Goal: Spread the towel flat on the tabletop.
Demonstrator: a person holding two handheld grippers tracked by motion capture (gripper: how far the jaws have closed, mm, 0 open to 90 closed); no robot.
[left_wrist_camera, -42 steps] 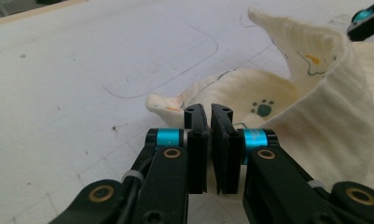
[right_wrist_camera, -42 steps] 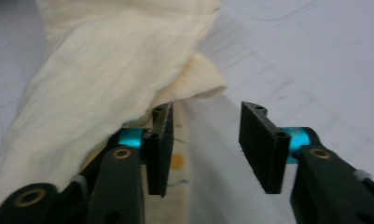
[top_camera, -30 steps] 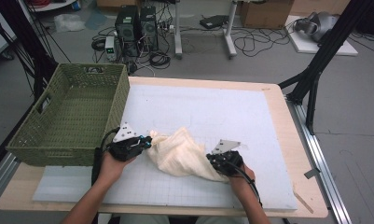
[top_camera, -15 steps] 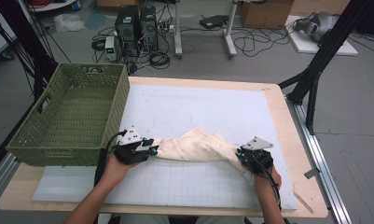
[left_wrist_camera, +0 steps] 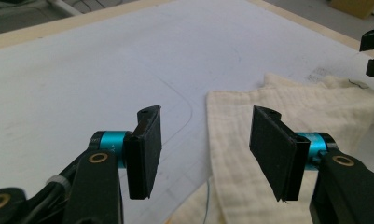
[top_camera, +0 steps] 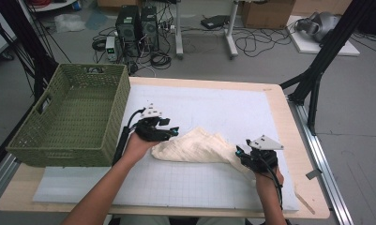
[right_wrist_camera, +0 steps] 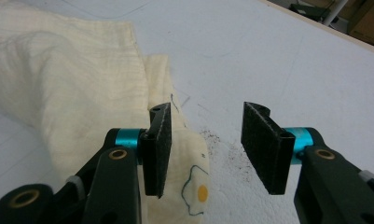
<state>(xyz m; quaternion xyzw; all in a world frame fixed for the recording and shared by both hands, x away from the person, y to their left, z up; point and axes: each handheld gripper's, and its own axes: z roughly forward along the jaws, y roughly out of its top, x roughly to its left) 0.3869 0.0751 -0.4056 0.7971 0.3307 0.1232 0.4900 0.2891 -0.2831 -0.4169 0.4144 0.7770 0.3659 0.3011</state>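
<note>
A cream muslin cloth (top_camera: 199, 146) lies stretched out in a loose wedge on the white mat (top_camera: 214, 108). At its left end my left gripper (top_camera: 173, 131) hovers just off the cloth's edge. In the left gripper view its jaws (left_wrist_camera: 205, 135) stand apart above the cloth's hem (left_wrist_camera: 240, 140), gripping nothing. My right gripper (top_camera: 239, 153) is at the cloth's right corner. Its jaws (right_wrist_camera: 207, 128) are also apart, and the cloth (right_wrist_camera: 72, 79) with a fried-egg print (right_wrist_camera: 197, 185) lies beside and under the left pad. Both pairs of jaws have just been opening, with nothing between them.
A green woven basket (top_camera: 68, 117) stands on the table's left side, close to my left forearm. The wooden table edge (top_camera: 289, 122) runs along the right. Black frame legs, cables and computer boxes stand on the floor beyond the far edge.
The bunched cloth was pulled out lengthwise, then let go as both grippers opened. My right gripper moved right; my left gripper moved away from me off the cloth's left end.
</note>
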